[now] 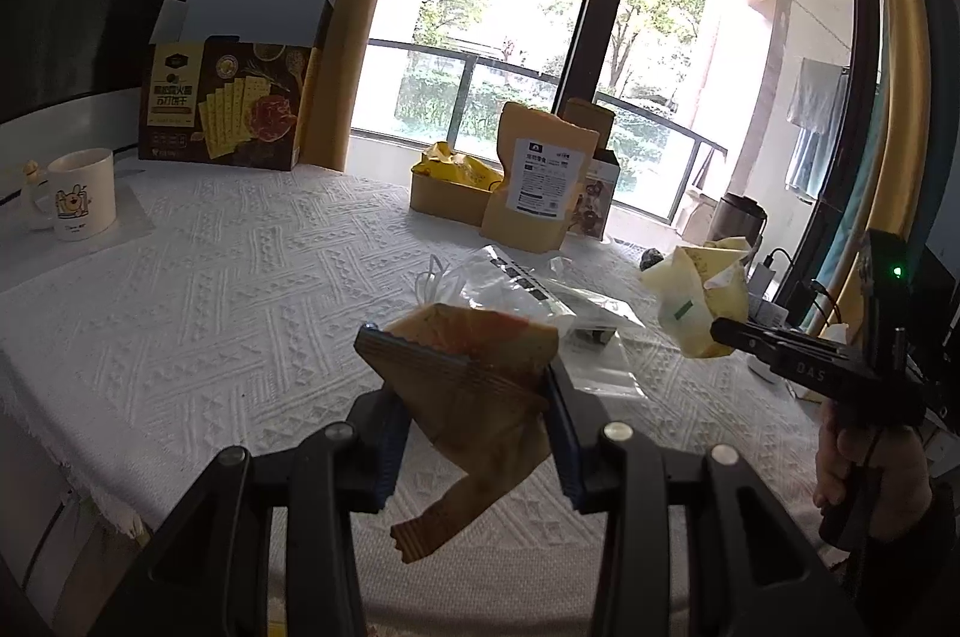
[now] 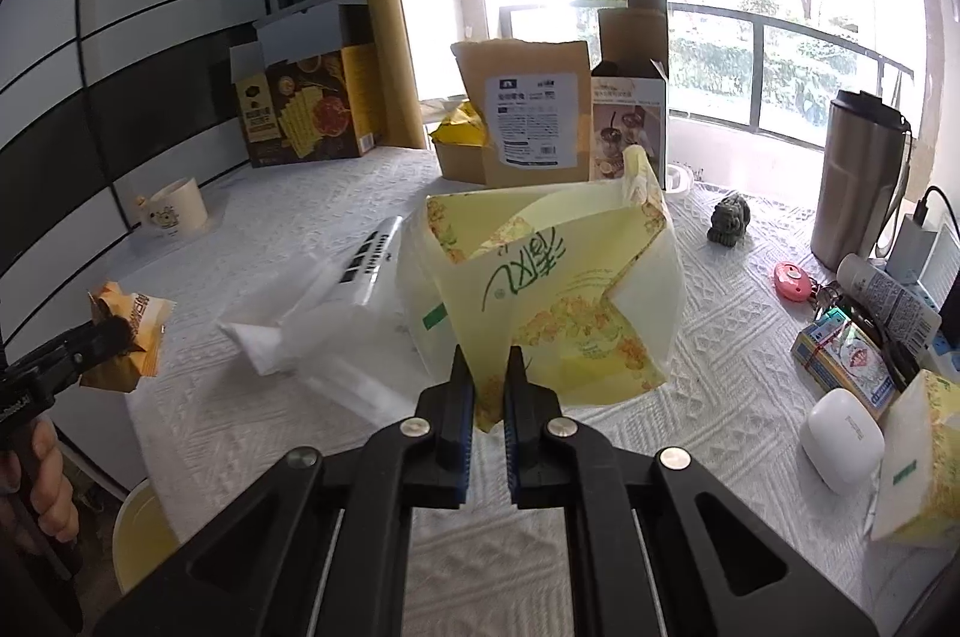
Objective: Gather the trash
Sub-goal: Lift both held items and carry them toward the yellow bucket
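left gripper point(image 1: 462, 373) clamped on orange snack wrapper point(image 1: 480, 385), held above white tablecloth point(image 1: 240, 289); right gripper point(image 2: 486, 379) pinching yellow tissue pack point(image 2: 552, 289), also lifted

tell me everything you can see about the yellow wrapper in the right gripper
The yellow wrapper is thin, crumpled, pale-yellow packaging printed with orange flowers, green script and a small green tab. It is torn open and empty-looking, folded in flaps. The right gripper pinches its lower corner, holding it above the white tablecloth, touching nothing else.
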A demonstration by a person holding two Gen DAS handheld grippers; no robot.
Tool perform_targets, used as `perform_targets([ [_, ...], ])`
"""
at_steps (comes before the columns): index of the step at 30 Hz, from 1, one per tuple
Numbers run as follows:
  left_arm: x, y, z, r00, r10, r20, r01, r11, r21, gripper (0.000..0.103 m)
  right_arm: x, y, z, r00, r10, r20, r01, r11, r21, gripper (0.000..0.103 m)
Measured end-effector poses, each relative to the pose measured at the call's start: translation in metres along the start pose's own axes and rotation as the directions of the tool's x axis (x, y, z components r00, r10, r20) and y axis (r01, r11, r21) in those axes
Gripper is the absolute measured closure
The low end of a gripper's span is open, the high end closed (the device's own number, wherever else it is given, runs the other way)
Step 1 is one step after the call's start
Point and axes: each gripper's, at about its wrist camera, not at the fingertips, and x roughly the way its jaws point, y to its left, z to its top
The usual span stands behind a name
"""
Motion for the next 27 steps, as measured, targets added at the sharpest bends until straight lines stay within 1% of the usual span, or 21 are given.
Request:
perform_targets([
  [5,-0.013,0.003,-0.008,1.000,0.000,-0.005,0.000,1.000,-0.012,0.062,-0.015,0.009,-0.008,1.000,0.010,0.001,-0.010,1.000,-0.005,0.095],
  [13,-0.035,0.002,-0.019,1.000,-0.011,-0.015,0.010,1.000,-0.002,0.062,-0.046,0.031,-0.019,0.999,0.029,0.017,-0.028,0.999,-0.030,0.095],
  [22,-0.070,-0.001,-0.028,1.000,-0.020,0.004,0.020,1.000,0.012,0.062,-0.076,0.057,-0.030,0.999,0.048,0.024,-0.047,0.997,-0.055,0.095],
  [27,-0.087,0.000,-0.033,1.000,-0.012,0.012,0.011,1.000,0.017,0.062,-0.092,0.072,-0.037,0.998,0.053,0.021,-0.051,0.995,-0.081,0.095],
])
